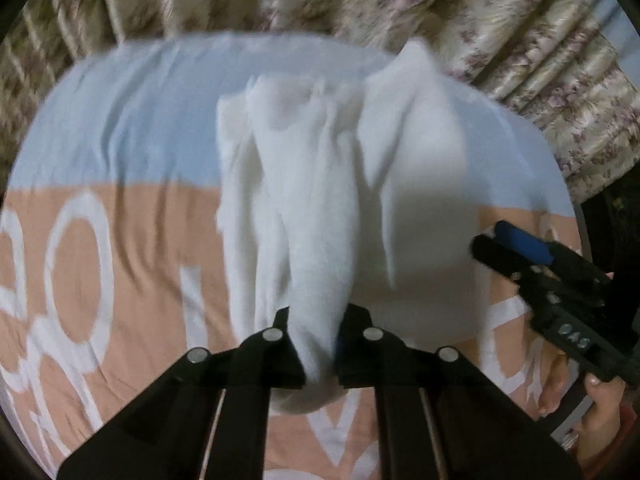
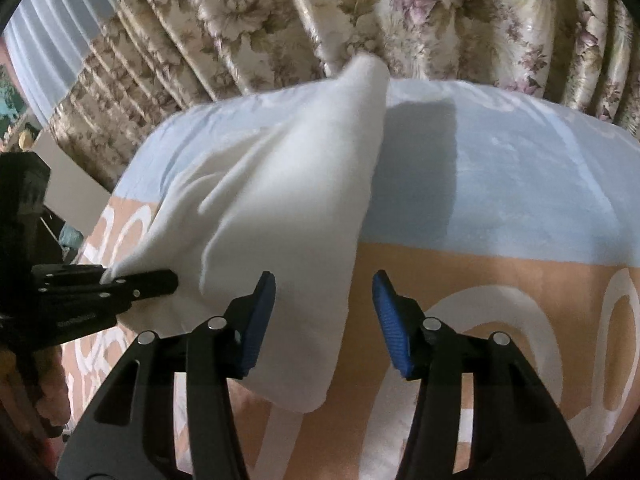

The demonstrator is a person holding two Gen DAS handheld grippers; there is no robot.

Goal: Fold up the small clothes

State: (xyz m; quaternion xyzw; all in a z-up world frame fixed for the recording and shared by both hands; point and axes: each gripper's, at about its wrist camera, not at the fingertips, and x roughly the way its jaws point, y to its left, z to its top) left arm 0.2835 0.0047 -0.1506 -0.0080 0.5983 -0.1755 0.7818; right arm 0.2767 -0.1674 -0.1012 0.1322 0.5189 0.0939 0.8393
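Here your left gripper (image 1: 320, 354) is clamped on a bunched edge of the white cloth (image 1: 320, 200), soft, creased, one corner peaked, lying on the blue-and-peach bedsheet (image 1: 120, 240). Your right gripper (image 2: 324, 320) hangs half open, empty, beside it.

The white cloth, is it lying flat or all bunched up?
Bunched up. The white cloth is gathered into long ridges where the left gripper pinches it, and one corner sticks up above the bedsheet.

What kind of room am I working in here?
Probably a bedroom: the work surface looks like a bed under a blue and peach printed bedsheet, with long flowered curtains hanging right behind it and a white cloth on top.
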